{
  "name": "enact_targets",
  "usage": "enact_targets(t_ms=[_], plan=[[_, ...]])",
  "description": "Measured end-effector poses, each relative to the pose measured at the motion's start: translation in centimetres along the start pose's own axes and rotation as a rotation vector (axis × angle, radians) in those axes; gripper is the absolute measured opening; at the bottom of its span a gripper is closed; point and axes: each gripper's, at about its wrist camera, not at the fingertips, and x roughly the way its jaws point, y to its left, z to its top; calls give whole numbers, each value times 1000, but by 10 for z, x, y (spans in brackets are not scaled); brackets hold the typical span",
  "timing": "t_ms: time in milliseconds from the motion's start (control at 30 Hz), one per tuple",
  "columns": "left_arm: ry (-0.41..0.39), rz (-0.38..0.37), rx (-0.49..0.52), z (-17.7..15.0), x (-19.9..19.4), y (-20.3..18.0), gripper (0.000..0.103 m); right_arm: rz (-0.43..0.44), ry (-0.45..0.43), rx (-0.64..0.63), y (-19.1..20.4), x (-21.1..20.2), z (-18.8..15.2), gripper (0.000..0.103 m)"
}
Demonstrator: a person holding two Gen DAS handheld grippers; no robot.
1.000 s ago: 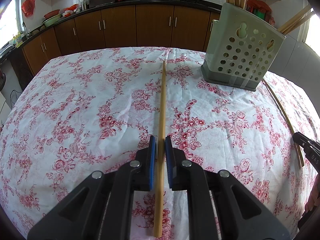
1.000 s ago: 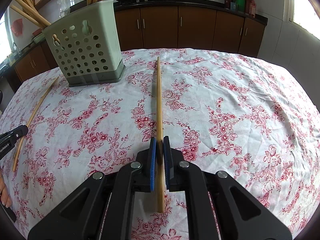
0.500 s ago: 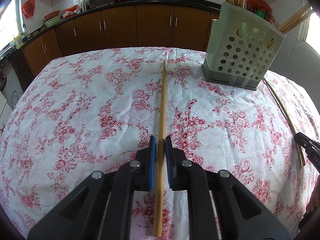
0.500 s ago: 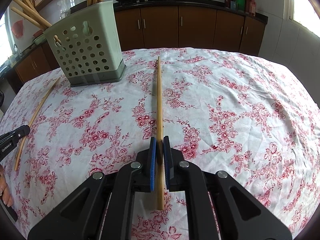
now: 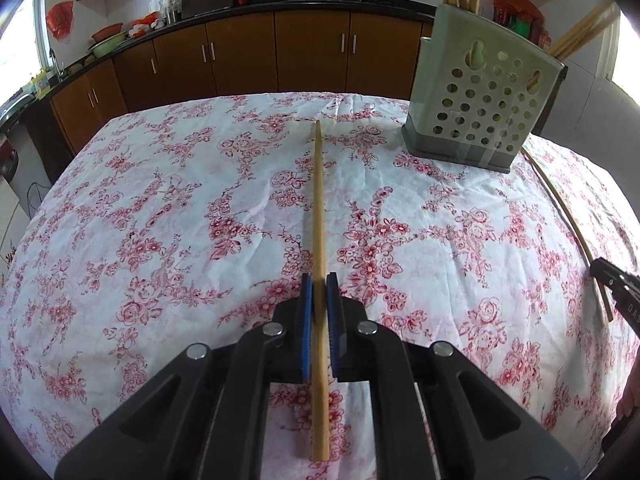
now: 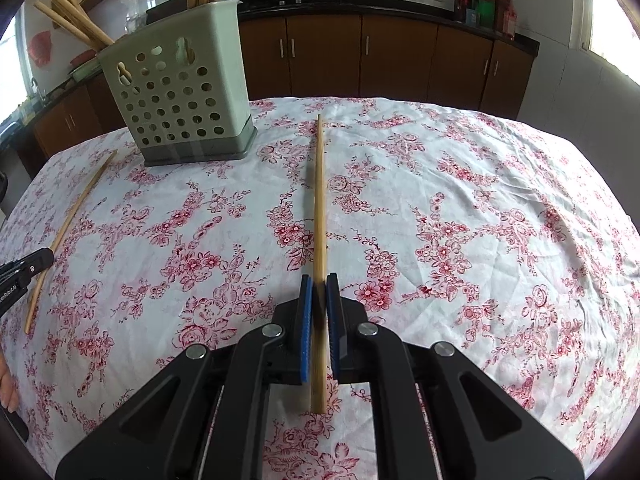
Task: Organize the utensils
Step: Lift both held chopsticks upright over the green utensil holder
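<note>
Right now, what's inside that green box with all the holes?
Wooden chopsticks stand in the green box, their tops poking out, some leaning sideways. Bits of them show through the holes. The box walls hide its bottom, so anything else inside cannot be seen.

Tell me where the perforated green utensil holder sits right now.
The utensil holder stands upright at the table's far edge, upper right in the left wrist view and upper left in the right wrist view, with chopsticks sticking out the top.

Two chopsticks (image 5: 318, 200) (image 6: 319, 200), perforated holder (image 5: 480, 108)
</note>
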Motion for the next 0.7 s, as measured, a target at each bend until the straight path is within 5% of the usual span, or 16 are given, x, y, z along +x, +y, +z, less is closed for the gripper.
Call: enact_targets(t_ms=[700], plan=[[-286,-83,22,54,-111,3,8,49,-299,66,-16,-87,48,8]])
